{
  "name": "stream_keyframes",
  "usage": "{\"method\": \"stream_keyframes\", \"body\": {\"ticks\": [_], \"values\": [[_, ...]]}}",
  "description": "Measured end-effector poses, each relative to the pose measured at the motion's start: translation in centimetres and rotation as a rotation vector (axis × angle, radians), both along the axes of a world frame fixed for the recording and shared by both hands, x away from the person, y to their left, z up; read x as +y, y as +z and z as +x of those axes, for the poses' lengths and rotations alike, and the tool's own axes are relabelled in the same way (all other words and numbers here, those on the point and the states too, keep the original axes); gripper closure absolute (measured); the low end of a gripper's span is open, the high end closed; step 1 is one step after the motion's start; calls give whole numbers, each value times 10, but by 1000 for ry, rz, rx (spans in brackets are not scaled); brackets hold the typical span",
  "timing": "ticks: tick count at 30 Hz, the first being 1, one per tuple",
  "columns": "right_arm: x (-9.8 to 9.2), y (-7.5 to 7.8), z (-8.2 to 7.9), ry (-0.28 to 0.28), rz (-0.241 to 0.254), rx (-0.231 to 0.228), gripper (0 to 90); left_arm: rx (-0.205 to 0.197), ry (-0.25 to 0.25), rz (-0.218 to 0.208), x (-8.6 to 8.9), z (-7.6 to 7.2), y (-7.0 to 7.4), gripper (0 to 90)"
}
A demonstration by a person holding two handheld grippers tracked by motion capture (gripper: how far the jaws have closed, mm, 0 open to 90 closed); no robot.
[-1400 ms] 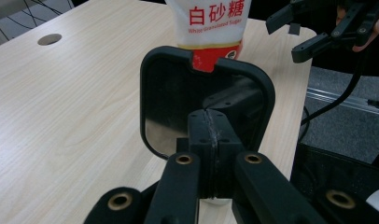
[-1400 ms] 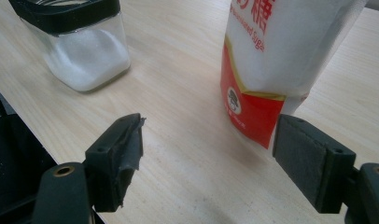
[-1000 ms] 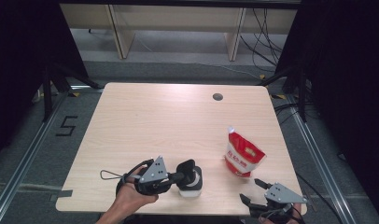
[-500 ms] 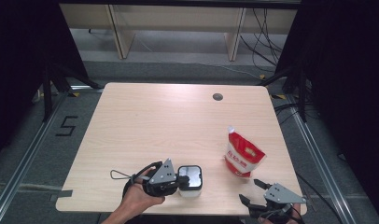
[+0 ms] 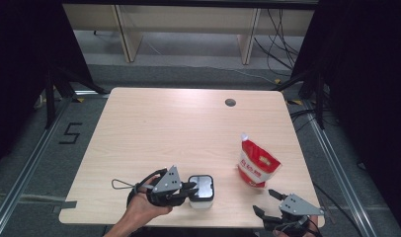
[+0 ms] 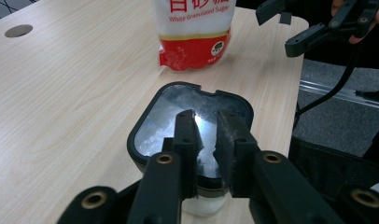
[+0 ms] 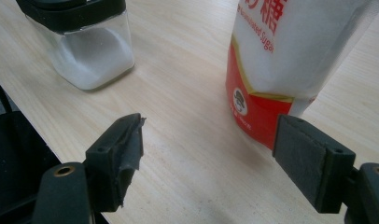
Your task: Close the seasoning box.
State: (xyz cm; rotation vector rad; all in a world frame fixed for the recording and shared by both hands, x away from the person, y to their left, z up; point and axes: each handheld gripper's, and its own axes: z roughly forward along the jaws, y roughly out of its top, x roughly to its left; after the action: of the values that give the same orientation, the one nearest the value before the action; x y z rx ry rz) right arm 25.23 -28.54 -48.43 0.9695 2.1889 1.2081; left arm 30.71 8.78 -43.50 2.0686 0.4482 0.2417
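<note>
The left gripper [image 5: 188,188] has its jaws just parted a little, nothing pinched between them, hovering over the black lid of the sugar jar [image 5: 202,191] directly below; beyond it stands the sugar bag [image 5: 257,164]; the right gripper [image 5: 267,202], spread wide and empty, sits near the bag on the table [image 5: 169,128].

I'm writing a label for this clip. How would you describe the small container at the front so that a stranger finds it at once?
On the pale wooden table, look near the front edge, left of the standing red-and-white sugar pouch. There sits a small clear square jar with a black-rimmed lid, white granules inside, right at the left claw. Unlike the soft, printed pouch, it is rigid, see-through and low.
</note>
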Motion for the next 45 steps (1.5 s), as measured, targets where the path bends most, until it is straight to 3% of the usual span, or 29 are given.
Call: {"method": "stream_keyframes", "body": {"ticks": [2, 7, 9, 11, 24, 28, 29, 30, 32, 33, 37, 38, 40, 41, 43, 45], "values": [[0, -1, 1, 7, 9, -4, 256, 21, 11, -18, 3, -1, 2, 706], [0, 0, 1, 5, -7, -4, 256, 3, 0, -23, 12, -1, 6, 640], [0, 0, 1, 6, -8, -6, 256, 14, 3, -34, 15, -2, 5, 601], [0, 0, 1, 7, -9, -10, 256, 0, 4, -22, 18, -4, 5, 576], [0, 0, 1, 8, -10, -8, 256, 31, 32, -15, 31, -17, -1, 354], [1, 0, 0, 8, -7, -1, 256, 32, 34, -13, 39, -17, -7, 336], [1, 0, 0, 8, -8, -4, 256, 36, 69, 23, 43, -18, -8, 332], [1, 0, 0, 9, -9, -7, 256, 48, 75, 5, 44, -19, -11, 329], [1, 0, 0, 8, -9, -6, 256, 52, 79, 36, 48, -20, -14, 326], [1, 0, 0, 7, -7, -3, 256, 57, 85, 6, 48, -21, -17, 323], [1, 0, 0, 1, -7, -1, 256, 52, 91, 26, 53, -23, -23, 314], [1, 0, 0, 1, -5, 5, 256, 78, 111, -3, 53, -26, -26, 313], [2, 0, -1, 11, 10, 26, 256, 81, 104, 23, 56, -27, -27, 312], [2, 0, -1, 11, 11, 26, 256, 78, 111, 1, 55, -27, -30, 312], [2, 0, -1, 4, 3, 21, 256, 94, 112, 2, 57, -30, -31, 311], [4, 0, -2, -2, 18, 32, 256, 74, 116, 19, 59, -30, -32, 311]]}}
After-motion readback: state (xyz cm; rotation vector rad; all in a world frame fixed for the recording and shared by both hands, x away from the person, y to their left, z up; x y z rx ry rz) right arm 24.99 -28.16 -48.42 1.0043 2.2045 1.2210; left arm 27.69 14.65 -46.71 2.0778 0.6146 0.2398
